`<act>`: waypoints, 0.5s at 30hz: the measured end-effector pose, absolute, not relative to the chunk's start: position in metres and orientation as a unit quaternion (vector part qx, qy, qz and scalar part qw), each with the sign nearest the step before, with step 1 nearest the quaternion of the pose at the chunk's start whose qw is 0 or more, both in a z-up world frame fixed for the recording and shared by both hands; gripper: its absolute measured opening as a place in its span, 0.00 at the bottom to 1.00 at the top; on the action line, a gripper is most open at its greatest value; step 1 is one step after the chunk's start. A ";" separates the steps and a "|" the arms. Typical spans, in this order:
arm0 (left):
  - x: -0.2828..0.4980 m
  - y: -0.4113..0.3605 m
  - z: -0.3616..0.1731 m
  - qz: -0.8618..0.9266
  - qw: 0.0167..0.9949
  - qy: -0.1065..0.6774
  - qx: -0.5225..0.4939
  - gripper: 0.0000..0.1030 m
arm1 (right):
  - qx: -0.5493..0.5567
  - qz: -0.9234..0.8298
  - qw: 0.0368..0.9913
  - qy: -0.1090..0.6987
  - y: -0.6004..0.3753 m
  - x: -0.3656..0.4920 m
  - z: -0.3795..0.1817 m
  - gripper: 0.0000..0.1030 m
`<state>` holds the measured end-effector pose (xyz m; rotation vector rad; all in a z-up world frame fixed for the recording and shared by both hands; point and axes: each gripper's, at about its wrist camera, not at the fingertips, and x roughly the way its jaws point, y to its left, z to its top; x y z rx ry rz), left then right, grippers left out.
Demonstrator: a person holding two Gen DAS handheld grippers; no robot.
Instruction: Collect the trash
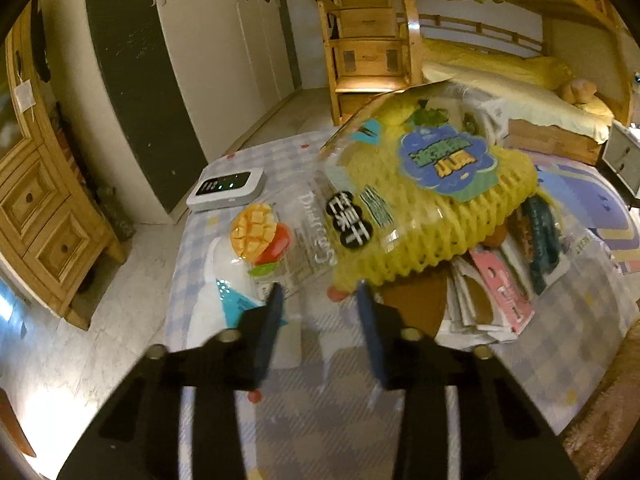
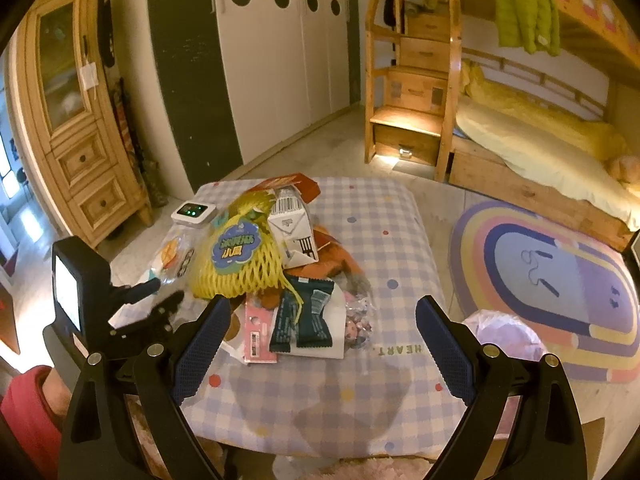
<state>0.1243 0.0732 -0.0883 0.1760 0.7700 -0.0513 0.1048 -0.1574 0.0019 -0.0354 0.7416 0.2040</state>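
the yellow foam net (image 1: 436, 216) with its blue sticker tops the trash pile on the checked table (image 2: 384, 216), and serves as landmark here. farthest left of the net, a white device (image 1: 226, 189) with green lights sits near the table's far corner. nearer, just left of the net, a clear mango-print bag (image 1: 280, 236) lies flat, partly under it. the left gripper (image 1: 318, 300) sits low in front of the net's near-left edge, its jaws only narrowly apart; the bag's edge lies by the tips, but whether the pads press on anything i cannot tell. behind the net a white carton (image 2: 294, 232) leans. right of and below the net lie a pink card (image 2: 256, 332) and a dark teal wrapper (image 2: 306, 320). the right gripper (image 2: 320, 328) hovers near them, jaws wide apart, empty.
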 end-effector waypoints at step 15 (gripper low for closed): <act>0.075 0.096 -0.005 -0.081 0.950 0.300 0.018 0.00 | -0.015 0.106 0.932 0.348 -0.163 0.100 0.006 0.90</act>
